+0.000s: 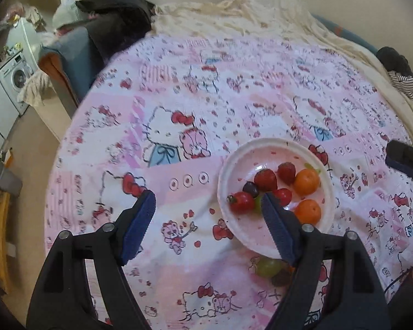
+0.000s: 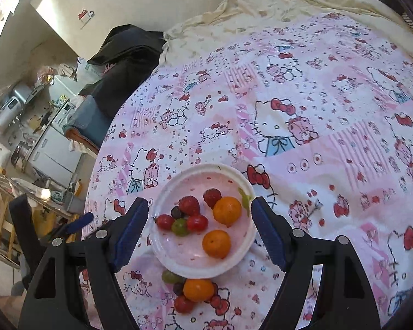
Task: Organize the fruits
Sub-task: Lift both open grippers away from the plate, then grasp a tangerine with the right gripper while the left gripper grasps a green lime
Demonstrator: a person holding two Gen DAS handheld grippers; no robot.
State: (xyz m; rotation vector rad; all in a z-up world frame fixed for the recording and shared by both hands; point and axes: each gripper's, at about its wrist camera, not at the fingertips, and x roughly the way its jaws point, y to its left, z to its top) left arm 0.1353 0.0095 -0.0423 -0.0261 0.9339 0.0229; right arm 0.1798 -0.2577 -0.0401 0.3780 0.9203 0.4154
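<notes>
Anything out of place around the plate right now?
Yes. Several fruits lie on the bedsheet just off the plate's near rim: an orange, a green grape, a dark grape and a red fruit.

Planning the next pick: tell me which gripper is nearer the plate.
Right, probably. The right gripper frames the plate between its fingers; the left gripper is offset to its left, one finger over the rim.

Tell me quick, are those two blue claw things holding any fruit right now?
Left gripper: open, holding nothing, above the cloth beside the plate.
Right gripper: open, holding nothing, jaws spread either side of the plate, not touching it.
</notes>
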